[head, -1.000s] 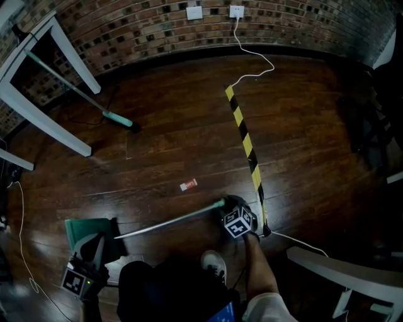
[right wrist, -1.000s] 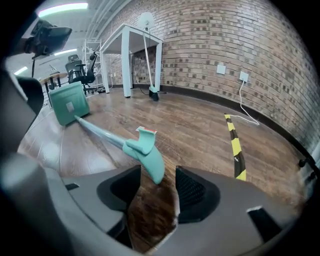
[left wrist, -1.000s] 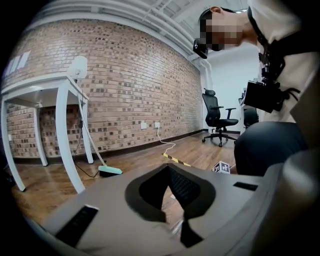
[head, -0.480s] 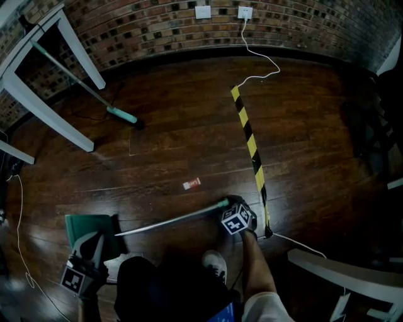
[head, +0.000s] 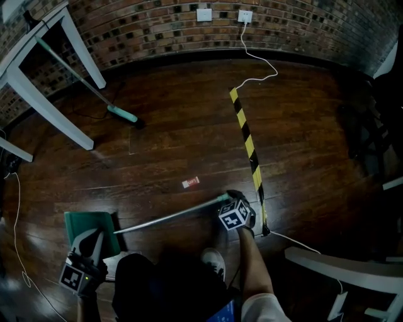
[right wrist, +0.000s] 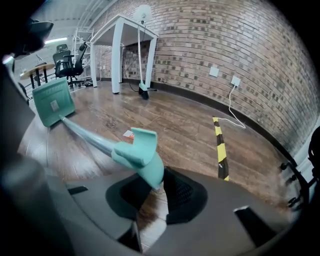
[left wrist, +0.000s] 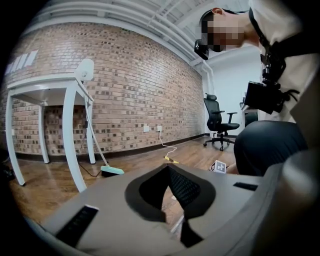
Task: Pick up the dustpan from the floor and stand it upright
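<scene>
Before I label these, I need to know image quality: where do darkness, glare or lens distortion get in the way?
Head view: dim, the floor glaring white at lower left, the brick wall bowed by the lens. Left gripper view: bright and sharp, black fisheye corners. Right gripper view: dustpan handle crisp up close, far right edge smeared.

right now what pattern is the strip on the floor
The strip has yellow-and-black stripes; head view.

A broom with a teal head leans against a white table at upper left. Right of centre, a yellow-and-black striped strip lies on the wooden floor. A white cable drops from the wall socket at top. A small red-and-white scrap lies mid-frame.
</scene>
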### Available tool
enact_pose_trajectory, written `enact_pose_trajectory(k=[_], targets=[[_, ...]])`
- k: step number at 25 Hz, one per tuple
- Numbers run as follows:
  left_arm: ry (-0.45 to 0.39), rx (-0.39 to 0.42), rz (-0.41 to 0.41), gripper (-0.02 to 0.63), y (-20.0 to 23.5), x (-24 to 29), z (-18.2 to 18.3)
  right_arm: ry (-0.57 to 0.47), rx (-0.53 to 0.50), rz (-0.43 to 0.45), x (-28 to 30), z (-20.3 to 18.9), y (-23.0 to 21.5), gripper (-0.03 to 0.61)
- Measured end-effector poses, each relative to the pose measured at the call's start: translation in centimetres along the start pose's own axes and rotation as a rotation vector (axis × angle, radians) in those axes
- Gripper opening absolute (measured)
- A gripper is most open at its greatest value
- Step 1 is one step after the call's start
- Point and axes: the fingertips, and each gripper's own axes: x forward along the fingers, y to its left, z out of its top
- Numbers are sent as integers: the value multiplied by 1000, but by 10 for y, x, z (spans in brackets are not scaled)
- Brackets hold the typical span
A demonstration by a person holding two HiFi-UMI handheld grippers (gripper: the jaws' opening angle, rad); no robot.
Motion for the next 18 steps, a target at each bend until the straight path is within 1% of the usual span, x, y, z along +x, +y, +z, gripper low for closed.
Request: enact_pose_trajectory(k=[7,12,18], targets=[[-38,-2,12,2,11,-17,4,-9,22,-77,-29,18,-19,71],[-66,-23,20,2,12,-32,12,2,-2,-99,-54,32,-22,71],[-76,-49,13,2,11,-49,31,7,-30,-113,-86,55,-23,72]])
